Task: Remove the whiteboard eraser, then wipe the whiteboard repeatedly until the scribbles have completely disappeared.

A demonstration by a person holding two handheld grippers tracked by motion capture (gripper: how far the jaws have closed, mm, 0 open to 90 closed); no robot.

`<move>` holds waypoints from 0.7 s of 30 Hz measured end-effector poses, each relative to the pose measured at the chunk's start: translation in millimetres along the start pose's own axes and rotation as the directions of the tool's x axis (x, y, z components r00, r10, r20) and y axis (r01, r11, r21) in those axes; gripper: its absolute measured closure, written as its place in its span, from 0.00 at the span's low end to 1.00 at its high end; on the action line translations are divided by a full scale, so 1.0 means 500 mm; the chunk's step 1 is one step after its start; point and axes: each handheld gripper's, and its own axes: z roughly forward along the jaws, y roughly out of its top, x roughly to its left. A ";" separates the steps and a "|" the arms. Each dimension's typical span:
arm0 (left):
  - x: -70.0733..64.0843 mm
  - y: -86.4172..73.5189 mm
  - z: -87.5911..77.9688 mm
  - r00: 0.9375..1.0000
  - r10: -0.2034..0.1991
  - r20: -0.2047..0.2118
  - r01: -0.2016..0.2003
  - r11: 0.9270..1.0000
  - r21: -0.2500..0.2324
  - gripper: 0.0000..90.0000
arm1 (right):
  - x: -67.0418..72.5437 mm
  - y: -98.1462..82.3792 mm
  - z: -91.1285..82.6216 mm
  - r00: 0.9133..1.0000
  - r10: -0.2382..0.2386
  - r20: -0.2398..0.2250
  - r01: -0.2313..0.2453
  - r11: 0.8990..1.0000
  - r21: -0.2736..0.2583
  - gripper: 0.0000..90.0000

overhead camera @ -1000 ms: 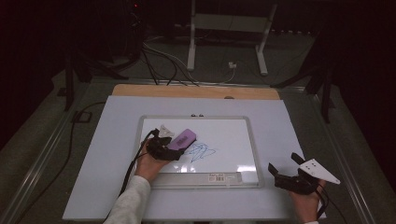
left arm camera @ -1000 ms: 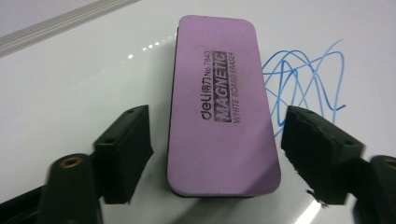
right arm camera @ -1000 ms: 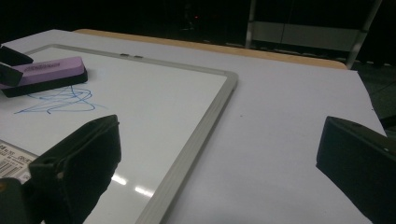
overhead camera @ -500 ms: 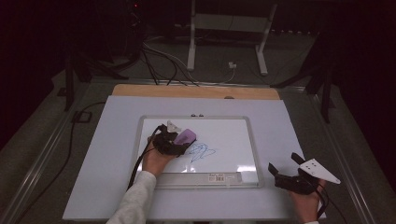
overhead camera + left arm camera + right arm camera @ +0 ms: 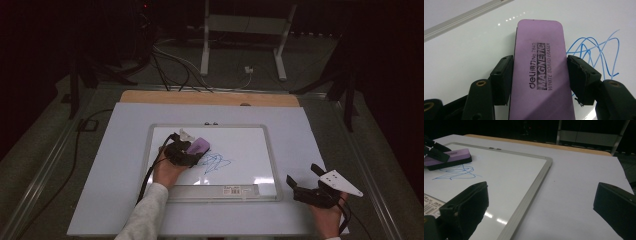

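jaws: left gripper has just been closing, its pads now on the purple eraser; right gripper spread wide, holding nothing.
eraser: flat on the whiteboard, beside the blue scribble.
progress: eraser gripped; scribble not yet wiped.

The purple eraser reads "deli No 7840 MAGNETIC WHITE BOARD ERASER" (with Chinese characters after the brand).

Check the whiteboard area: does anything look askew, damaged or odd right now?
Nothing stands out. The whiteboard lies square on the table, the purple eraser sits flat in the left gripper beside the blue scribble, and the right gripper waits open.
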 end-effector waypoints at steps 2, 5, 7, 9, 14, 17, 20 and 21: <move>0.001 0.000 0.000 1.000 0.000 0.002 0.000 1.000 -0.001 0.47 | -0.001 0.000 0.000 1.000 0.001 0.002 -0.001 1.000 0.002 0.00; 0.002 0.001 0.000 1.000 -0.004 -0.004 0.004 1.000 -0.001 0.47 | -0.002 -0.001 0.000 1.000 0.002 0.003 -0.002 1.000 0.005 0.00; 0.003 0.002 0.001 1.000 -0.005 -0.014 0.005 1.000 0.000 0.47 | -0.001 0.000 0.000 1.000 0.000 0.001 0.000 1.000 0.003 0.00; 0.008 0.002 0.000 1.000 -0.010 -0.025 0.010 1.000 -0.002 0.47 | -0.002 -0.001 0.001 1.000 0.000 0.002 0.000 1.000 0.005 0.00; 0.024 0.001 -0.004 0.998 -0.027 -0.058 0.027 1.000 0.002 0.47 | -0.003 -0.001 0.001 1.000 -0.001 0.002 0.001 1.000 0.005 0.00; 0.038 -0.001 -0.008 0.996 -0.036 -0.082 0.037 0.999 0.007 0.47 | -0.004 -0.001 0.001 1.000 0.001 0.003 -0.001 1.000 0.007 0.00; 0.052 -0.002 -0.011 0.993 -0.054 -0.109 0.055 0.998 0.008 0.47 | -0.004 -0.002 -0.001 1.000 -0.001 0.006 0.000 1.000 0.008 0.00; 0.055 -0.002 -0.012 0.992 -0.060 -0.115 0.062 0.998 0.008 0.47 | -0.004 -0.002 -0.001 1.000 0.000 0.007 0.000 1.000 0.009 0.00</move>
